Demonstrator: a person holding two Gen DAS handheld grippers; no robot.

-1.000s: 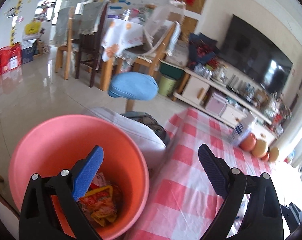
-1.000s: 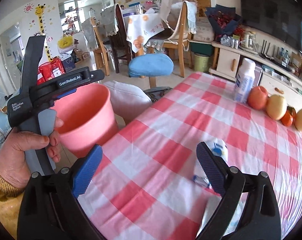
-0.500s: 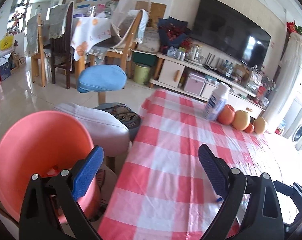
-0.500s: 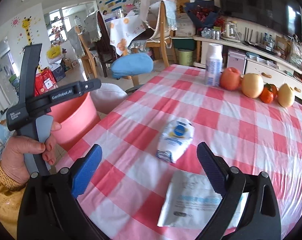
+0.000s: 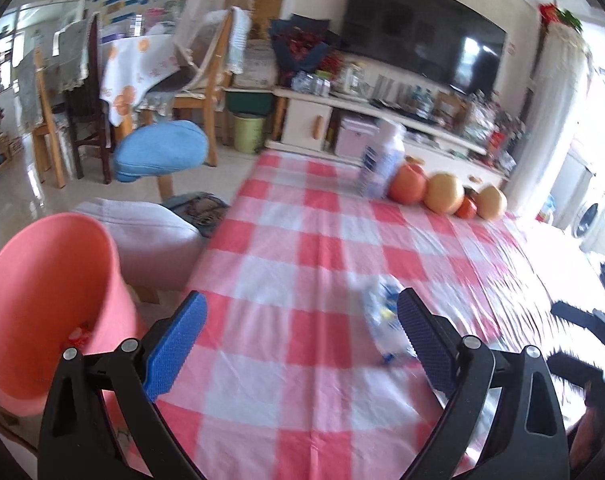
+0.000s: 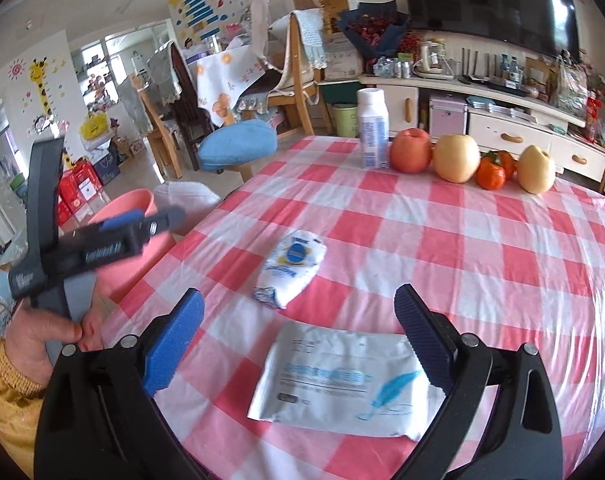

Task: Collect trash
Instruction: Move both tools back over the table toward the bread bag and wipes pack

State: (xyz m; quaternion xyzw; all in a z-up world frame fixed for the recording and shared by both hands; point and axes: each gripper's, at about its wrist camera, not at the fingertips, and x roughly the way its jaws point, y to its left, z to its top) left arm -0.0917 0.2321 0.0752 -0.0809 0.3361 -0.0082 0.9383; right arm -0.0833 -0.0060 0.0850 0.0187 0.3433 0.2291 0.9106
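Blue-padded right tongs (image 6: 298,336) gape wide, nothing between pads, low centre of right view. Two white wrappers on red-checked worktop (image 6: 482,256): flat packet (image 6: 342,384) lower centre between pads, crumpled pouch (image 6: 292,266) beyond, mid-frame. Left tongs (image 5: 300,344) likewise wide, bare; same pouch blurred just inside their right pad. One pink bucket (image 5: 42,304) lower left, beside worktop edge. Far edge, upper centre: one white bottle (image 6: 372,132), four fruits (image 6: 456,158) in row.
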